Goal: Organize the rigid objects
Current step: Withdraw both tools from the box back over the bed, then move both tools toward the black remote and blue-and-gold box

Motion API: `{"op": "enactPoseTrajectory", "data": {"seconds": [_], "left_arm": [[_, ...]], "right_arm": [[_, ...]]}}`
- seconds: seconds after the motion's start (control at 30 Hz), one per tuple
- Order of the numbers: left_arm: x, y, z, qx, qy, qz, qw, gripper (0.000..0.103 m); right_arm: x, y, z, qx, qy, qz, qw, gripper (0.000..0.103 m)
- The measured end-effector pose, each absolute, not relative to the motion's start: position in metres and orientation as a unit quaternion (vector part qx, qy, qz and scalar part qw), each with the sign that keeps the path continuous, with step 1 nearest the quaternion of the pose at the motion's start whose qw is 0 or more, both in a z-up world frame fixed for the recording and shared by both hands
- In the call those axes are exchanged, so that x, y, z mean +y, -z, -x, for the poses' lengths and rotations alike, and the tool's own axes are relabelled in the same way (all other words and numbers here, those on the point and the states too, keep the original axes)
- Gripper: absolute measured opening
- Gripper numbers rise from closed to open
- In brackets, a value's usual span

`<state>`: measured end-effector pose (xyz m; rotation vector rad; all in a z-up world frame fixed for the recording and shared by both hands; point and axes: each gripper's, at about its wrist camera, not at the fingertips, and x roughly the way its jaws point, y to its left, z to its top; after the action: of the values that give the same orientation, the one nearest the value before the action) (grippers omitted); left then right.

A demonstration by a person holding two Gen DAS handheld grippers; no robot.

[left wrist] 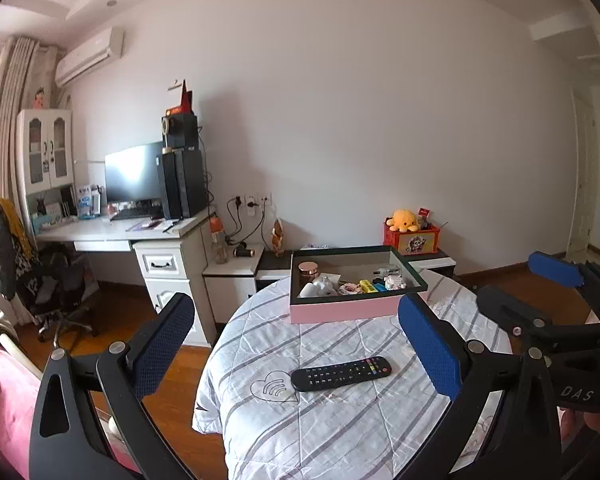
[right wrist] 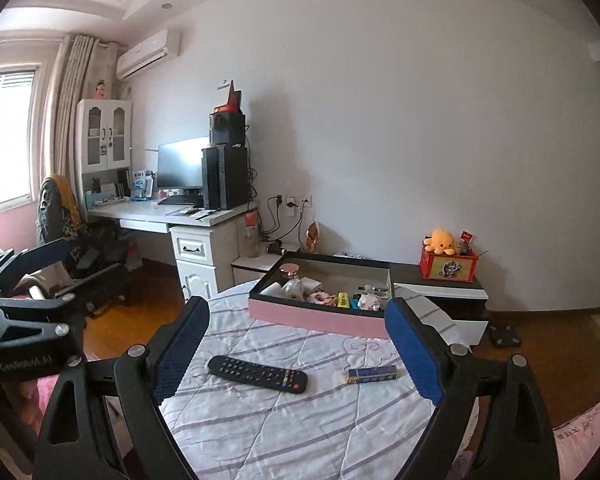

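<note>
A black remote control [left wrist: 342, 373] [right wrist: 258, 373] lies flat on the round table's striped quilt cover [left wrist: 340, 432] [right wrist: 300, 420]. To its right lies a small blue tube-shaped pack [right wrist: 374, 374], seen only in the right wrist view. At the table's far edge stands a pink box [left wrist: 340, 312] [right wrist: 320, 320] with a dark rim, holding several small items. My left gripper [left wrist: 296, 304] [right wrist: 94, 258] hovers open before the remote with nothing between its fingers. Beside it, my right gripper [right wrist: 296, 308] [left wrist: 508, 276] is open and holds nothing.
A white desk [left wrist: 120, 232] with monitor and computer tower stands at the back left, an office chair [left wrist: 40, 280] before it. Behind the table, a low cabinet [right wrist: 440, 292] carries a red box and a yellow plush toy [right wrist: 440, 240]. Pink bedding [left wrist: 0, 400] lies at the left.
</note>
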<state>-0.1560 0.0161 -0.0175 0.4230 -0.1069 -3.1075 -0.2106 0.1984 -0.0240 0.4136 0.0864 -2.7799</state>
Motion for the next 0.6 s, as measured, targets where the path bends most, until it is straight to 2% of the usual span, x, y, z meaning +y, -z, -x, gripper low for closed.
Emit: {"op": "enactPoseTrajectory", "data": {"seconds": [0.6], "left_arm": [[0.016,0.012,0.131,-0.041,0.992,-0.118,0.008,0.103]], "right_arm": [[0.194,0.015,0.176,0.039,0.978,-0.128,0.158,0.091]]}}
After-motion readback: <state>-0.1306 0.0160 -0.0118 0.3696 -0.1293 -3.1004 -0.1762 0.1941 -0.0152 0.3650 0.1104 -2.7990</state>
